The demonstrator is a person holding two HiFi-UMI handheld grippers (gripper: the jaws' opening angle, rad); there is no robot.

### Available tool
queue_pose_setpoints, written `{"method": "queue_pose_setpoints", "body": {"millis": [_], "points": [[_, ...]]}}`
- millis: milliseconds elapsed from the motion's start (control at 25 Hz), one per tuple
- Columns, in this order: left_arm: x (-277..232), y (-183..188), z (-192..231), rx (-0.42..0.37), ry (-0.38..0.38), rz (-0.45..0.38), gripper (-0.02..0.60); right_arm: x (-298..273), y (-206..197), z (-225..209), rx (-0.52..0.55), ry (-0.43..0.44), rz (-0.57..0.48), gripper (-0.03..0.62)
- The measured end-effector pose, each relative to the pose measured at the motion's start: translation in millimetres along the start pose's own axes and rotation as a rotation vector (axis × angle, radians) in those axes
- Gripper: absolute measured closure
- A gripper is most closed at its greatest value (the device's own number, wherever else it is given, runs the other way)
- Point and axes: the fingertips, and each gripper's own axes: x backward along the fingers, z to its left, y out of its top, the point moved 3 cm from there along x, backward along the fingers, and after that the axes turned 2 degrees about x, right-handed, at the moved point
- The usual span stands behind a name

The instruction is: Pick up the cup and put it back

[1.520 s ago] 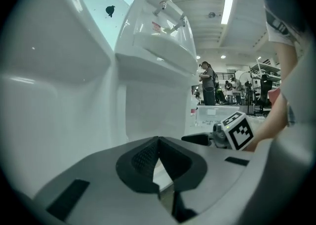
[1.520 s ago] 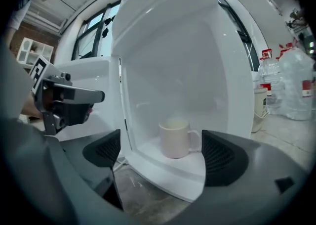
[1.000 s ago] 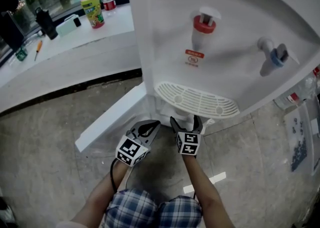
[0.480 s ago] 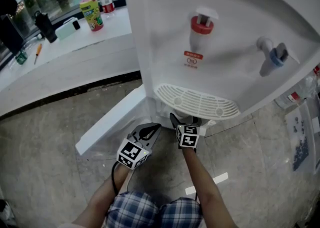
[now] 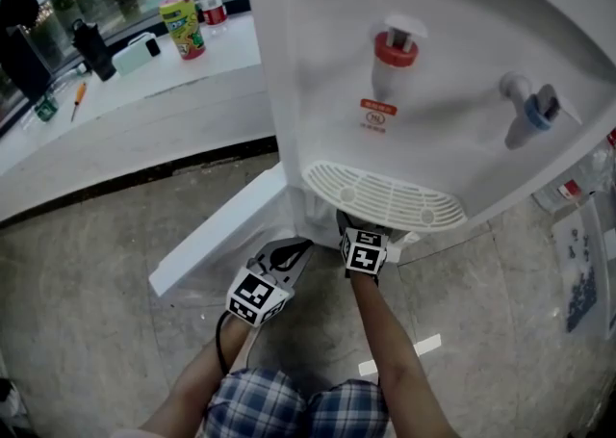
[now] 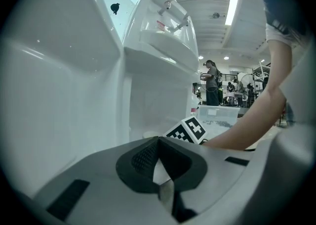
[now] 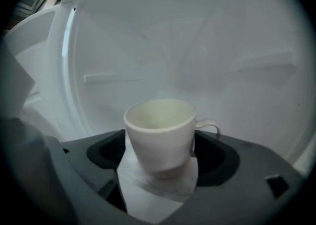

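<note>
Right gripper view showed the white cup (image 7: 158,132) sitting between the two jaws of the right hand-held gripper (image 7: 159,162). The jaws were closed in on the cup's lower sides, one dark pad against each flank. The cup leaned slightly, mouth up, with its handle (image 7: 210,126) pointing off to the gripper's right. Beyond the cup, ahead of the jaws, was only the pale inner wall of a white compartment (image 7: 197,61).

From the head view, the right hand-held gripper (image 5: 358,232) reached forward under the drip tray (image 5: 385,197) of the water dispenser (image 5: 443,3). Its tips were tucked into the opening below the tray, so the cup could not be made out from there. The red tap (image 5: 395,49) stood above and ahead of that gripper, and the blue tap (image 5: 534,109) was further to its right.

The left hand-held gripper (image 5: 287,255) hung just to the left of the right one, a little nearer the person, beside a white door panel (image 5: 221,234) that swung out to its left. In the left gripper view its jaws (image 6: 158,142) were brought together with nothing between them, and the right gripper's marker cube (image 6: 190,129) showed just ahead of them.

Well off to the left of both grippers, a counter (image 5: 125,109) carried a green canister (image 5: 183,24) and a bottle (image 5: 210,1).
</note>
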Motion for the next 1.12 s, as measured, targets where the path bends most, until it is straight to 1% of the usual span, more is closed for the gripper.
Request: {"method": "queue_pose_setpoints", "body": {"millis": [40, 160, 280, 480, 560, 680, 960, 1120], "points": [[0.4, 0.9, -0.2, -0.001, 0.000, -0.002, 0.557, -0.5, 1.3, -1.9, 0.001, -0.003, -0.001, 0.181], [1.8, 1.3, 1.2, -0.008, 0.007, -0.008, 0.557, -1.0, 1.7, -2.7, 0.014, -0.001, 0.002, 0.191], [2.6, -2.0, 0.9, -0.009, 0.009, 0.004, 0.557, 1.5, 0.7, -2.1, 0.023, 0.003, -0.002, 0.195], [3.1, 5.1, -3.5, 0.001, 0.003, -0.011, 0.556, 12.4, 4.1, 8.0, 0.107, 0.041, -0.026, 0.195], [2.6, 4.6, -4.2, 0.000, 0.003, -0.010, 0.557, 20.8, 6.1, 11.7, 0.115, 0.059, -0.039, 0.195], [1.8, 5.5, -5.5, -0.001, 0.005, -0.011, 0.557, 40.4, 9.5, 17.3, 0.114, 0.094, -0.064, 0.196], [-0.7, 7.5, -7.1, -0.007, 0.012, -0.011, 0.557, 106.0, 16.4, 32.5, 0.186, 0.209, -0.137, 0.195], [-1.7, 0.9, -6.3, -0.018, 0.019, 0.005, 0.557, 149.4, 24.6, 36.1, 0.211, 0.257, -0.179, 0.195]]}}
